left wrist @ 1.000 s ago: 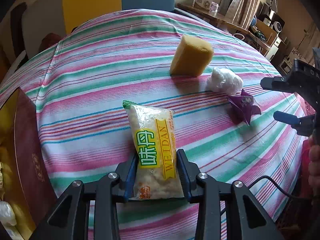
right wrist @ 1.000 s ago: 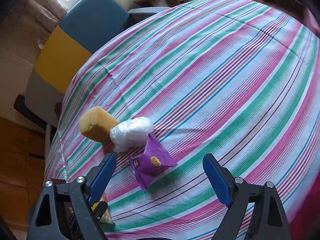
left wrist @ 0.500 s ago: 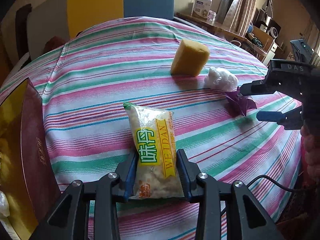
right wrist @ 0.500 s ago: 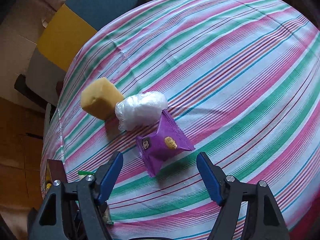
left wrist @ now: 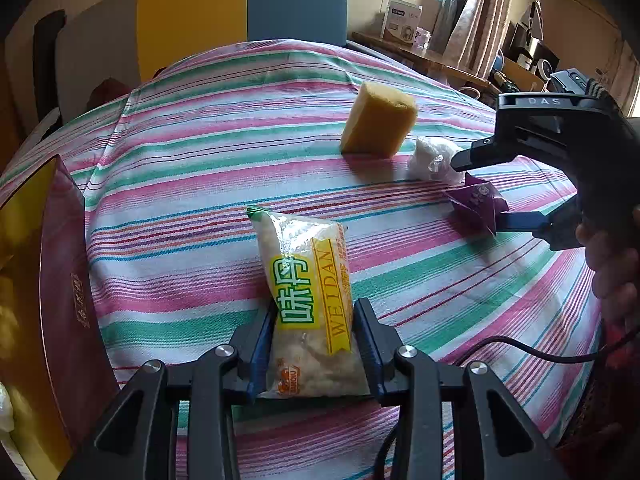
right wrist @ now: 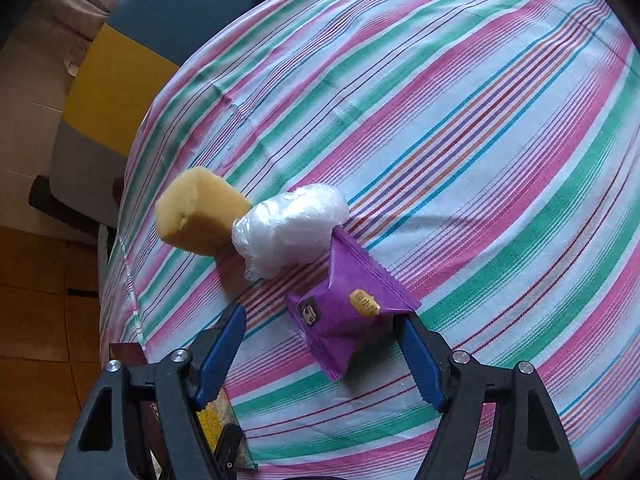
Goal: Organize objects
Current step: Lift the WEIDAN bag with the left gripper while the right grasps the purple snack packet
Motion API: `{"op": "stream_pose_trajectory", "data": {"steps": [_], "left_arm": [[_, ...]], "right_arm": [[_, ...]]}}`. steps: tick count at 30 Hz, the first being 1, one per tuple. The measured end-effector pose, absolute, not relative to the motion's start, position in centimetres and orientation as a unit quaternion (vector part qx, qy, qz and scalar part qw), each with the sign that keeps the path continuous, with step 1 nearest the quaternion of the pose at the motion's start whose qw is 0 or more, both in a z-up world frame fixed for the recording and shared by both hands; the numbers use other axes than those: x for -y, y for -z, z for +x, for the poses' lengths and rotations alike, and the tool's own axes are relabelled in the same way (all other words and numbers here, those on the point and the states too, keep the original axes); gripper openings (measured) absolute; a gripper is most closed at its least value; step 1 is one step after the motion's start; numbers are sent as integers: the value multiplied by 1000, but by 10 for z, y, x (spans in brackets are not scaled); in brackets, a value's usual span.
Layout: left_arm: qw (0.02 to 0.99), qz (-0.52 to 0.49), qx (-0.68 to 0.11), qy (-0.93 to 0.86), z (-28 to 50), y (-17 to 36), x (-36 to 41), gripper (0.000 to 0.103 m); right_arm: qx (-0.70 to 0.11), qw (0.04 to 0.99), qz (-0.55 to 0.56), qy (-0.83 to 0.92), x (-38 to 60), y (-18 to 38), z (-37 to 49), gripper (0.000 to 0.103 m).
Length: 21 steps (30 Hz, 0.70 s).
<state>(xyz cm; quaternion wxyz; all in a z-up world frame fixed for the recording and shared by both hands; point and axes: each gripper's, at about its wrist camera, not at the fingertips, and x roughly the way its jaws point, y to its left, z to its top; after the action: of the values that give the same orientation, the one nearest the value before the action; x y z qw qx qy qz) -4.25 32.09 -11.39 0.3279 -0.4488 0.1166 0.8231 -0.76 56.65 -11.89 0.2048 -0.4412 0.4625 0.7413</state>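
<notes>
Left gripper (left wrist: 314,344) clamping snack packet (left wrist: 308,296), right gripper (right wrist: 320,344) tilted down, parted around purple pouch (right wrist: 344,320)

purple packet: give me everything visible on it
The purple packet is a small puffed foil-like sachet with crimped ends, a yellow label and a dark mark on its face. It lies tilted on the striped cloth, unopened as far as shows, one end by the white plastic wad; contact is unclear. It sits between the right gripper's open jaws, one pad at its edge, the other clear.
</notes>
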Motion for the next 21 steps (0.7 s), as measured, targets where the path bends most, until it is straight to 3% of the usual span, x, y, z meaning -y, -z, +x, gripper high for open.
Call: {"op": "stream_pose_trajectory", "data": {"steps": [4, 7, 9, 11, 21], "left_arm": [[329, -442, -118, -826, -40, 114, -321, 40], [329, -439, -118, -827, -40, 114, -320, 40], [329, -439, -117, -828, -40, 113, -320, 40], [329, -439, -117, -828, -40, 113, -319, 41], [328, -437, -126, -828, -39, 112, -321, 40]], "right_arm": [[-424, 219, -449, -756, -562, 116, -20, 74], [-386, 229, -461, -765, -561, 115, -25, 61], [-345, 242, -480, -769, -557, 115, -28, 43], [-306, 248, -495, -774, -551, 115, -29, 36], [-221, 246, -525, -784, -540, 120, -36, 36]]}}
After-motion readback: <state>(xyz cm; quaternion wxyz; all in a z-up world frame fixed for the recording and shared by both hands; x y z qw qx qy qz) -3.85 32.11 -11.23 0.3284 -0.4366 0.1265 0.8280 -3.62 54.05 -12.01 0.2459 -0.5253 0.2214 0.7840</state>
